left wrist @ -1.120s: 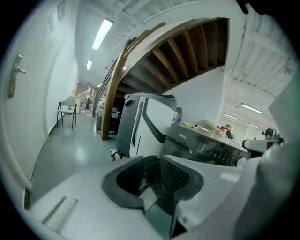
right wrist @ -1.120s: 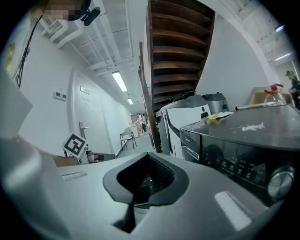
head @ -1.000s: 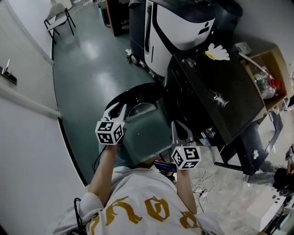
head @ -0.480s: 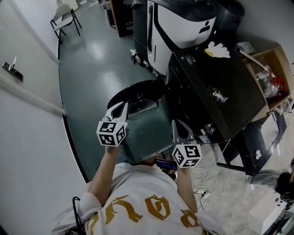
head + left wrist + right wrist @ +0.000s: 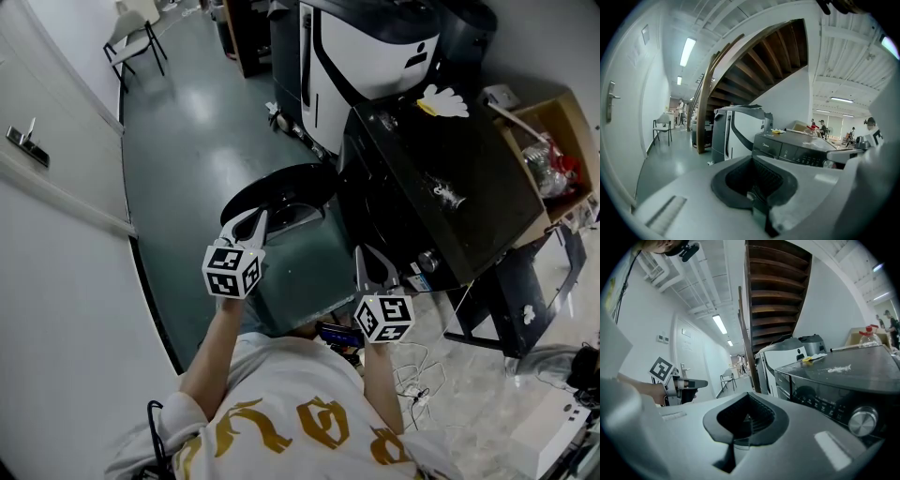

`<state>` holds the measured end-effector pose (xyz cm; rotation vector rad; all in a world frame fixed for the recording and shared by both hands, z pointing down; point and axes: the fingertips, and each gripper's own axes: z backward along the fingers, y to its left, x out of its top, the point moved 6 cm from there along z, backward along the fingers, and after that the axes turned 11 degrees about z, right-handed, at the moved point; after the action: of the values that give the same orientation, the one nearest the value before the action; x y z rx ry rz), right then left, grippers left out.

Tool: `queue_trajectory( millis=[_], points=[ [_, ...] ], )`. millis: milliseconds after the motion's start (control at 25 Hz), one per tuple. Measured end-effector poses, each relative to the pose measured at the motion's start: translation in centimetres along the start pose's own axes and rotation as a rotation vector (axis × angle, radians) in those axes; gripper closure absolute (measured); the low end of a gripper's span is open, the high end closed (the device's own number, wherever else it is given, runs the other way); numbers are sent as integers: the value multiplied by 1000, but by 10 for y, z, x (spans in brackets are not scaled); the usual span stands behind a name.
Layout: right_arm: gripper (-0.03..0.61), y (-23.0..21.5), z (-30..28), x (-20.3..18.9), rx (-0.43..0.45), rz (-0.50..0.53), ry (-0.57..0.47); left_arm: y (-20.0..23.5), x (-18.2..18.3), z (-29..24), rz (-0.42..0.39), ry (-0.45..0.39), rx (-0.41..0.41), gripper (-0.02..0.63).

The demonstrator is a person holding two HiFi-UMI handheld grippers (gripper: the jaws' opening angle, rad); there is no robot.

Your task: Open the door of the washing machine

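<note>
Black round door (image 5: 272,187) of washing machine (image 5: 441,187), standing open, just ahead of left hand-held gripper (image 5: 251,221), farther from right hand-held gripper (image 5: 366,258); both pinched closed, empty.

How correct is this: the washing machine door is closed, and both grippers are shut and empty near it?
Not quite: the head view shows the washing machine door swung open, not closed. The left gripper and the right gripper are indeed shut and empty near it.

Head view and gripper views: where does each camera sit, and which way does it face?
Head view: on the head, facing steeply down; arms, left gripper, right gripper, washer.
Left gripper view: on that gripper, along its jaws, toward a corridor.
Right gripper view: along its jaws; left gripper and hand at left.
Shared: washer.
</note>
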<state>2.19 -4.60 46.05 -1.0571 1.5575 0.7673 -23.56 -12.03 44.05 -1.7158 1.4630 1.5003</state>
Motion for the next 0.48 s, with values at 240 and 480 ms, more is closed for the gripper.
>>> queue_trajectory(
  millis=[240,480],
  points=[
    [563,4,-1,0,3,1,-3,3,-1,2,-1,3,-1,612],
    [563,7,-3,-1,7,0,0,6,-3,4,1,7,-1,612]
  ],
)
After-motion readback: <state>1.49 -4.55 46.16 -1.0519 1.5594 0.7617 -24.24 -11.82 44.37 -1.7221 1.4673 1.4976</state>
